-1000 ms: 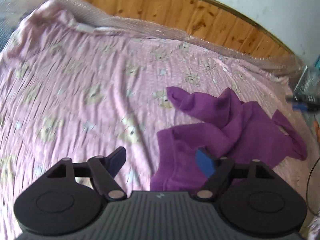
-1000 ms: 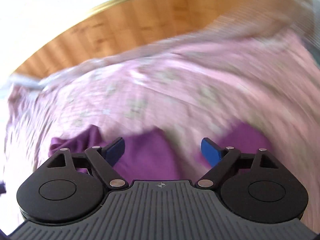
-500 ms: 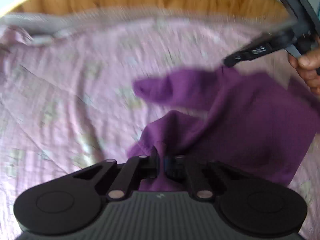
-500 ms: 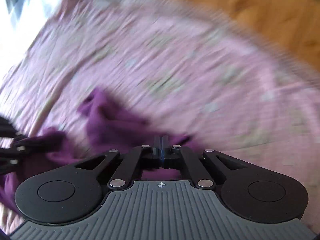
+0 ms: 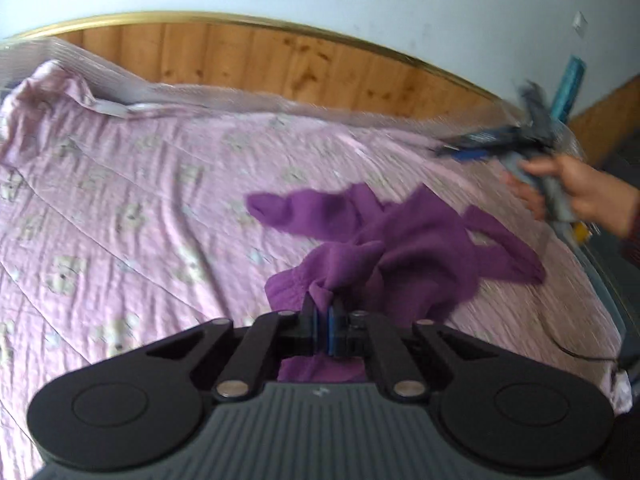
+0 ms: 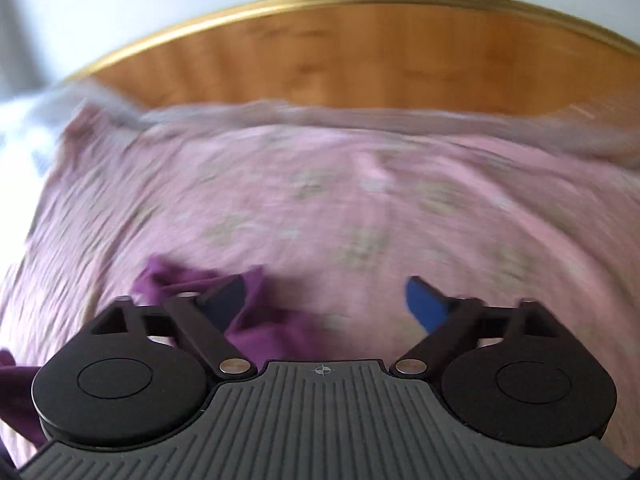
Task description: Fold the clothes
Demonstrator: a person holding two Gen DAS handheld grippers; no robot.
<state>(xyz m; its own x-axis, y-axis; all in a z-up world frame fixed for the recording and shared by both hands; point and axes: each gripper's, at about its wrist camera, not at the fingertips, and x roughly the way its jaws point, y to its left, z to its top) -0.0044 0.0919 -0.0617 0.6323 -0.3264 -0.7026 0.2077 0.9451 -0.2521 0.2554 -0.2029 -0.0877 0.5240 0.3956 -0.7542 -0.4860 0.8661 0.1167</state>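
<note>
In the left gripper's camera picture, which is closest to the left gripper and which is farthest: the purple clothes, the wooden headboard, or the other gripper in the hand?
1. Purple garment: pinched in the shut left gripper, on the pink bedsheet.
2. Right gripper: upper right, beyond the garment, held in a hand.
3. Wooden headboard: along the back, past the bed's far edge.

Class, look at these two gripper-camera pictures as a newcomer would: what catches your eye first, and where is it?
First comes the crumpled purple knit garment, vivid in the middle of the pale pink patterned bedsheet. Next, the left gripper at the bottom of its view, shut on the garment's near edge. Then the right gripper, whose jaws have just opened and hold nothing, and the curved wooden headboard behind.
</note>
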